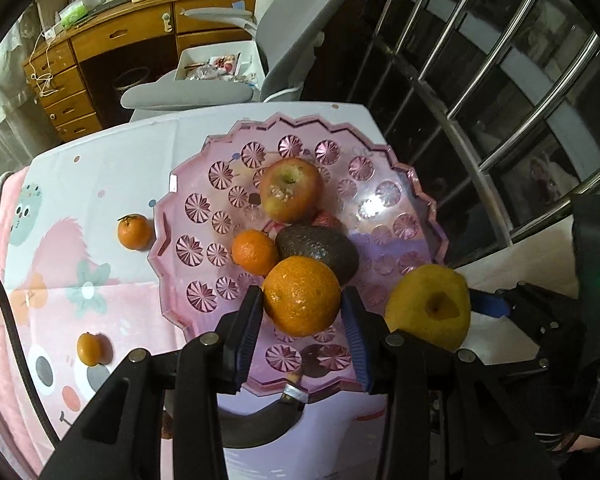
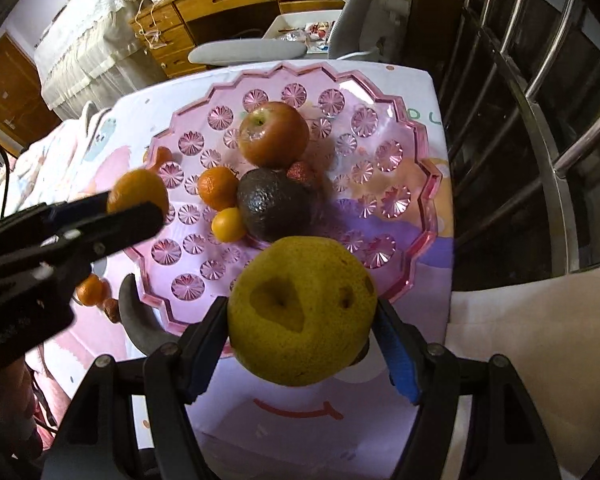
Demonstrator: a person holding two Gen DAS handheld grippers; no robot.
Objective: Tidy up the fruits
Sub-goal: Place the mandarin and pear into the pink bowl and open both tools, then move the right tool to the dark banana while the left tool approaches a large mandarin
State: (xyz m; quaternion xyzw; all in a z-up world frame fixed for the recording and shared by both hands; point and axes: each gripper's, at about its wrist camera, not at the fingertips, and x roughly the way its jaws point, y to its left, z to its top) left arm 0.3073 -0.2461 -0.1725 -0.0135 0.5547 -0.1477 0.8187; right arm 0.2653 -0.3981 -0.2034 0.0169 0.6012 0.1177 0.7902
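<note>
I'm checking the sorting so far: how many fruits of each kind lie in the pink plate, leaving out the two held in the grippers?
Apple: 1
Avocado: 1
Orange citrus: 2
Small red fruit: 1
Total: 5 in the pink plate

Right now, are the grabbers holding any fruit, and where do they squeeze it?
Yes, both. The left gripper pinches an orange by its two sides. The right gripper squeezes a big yellow fruit by its sides, above the pink tray.
</note>
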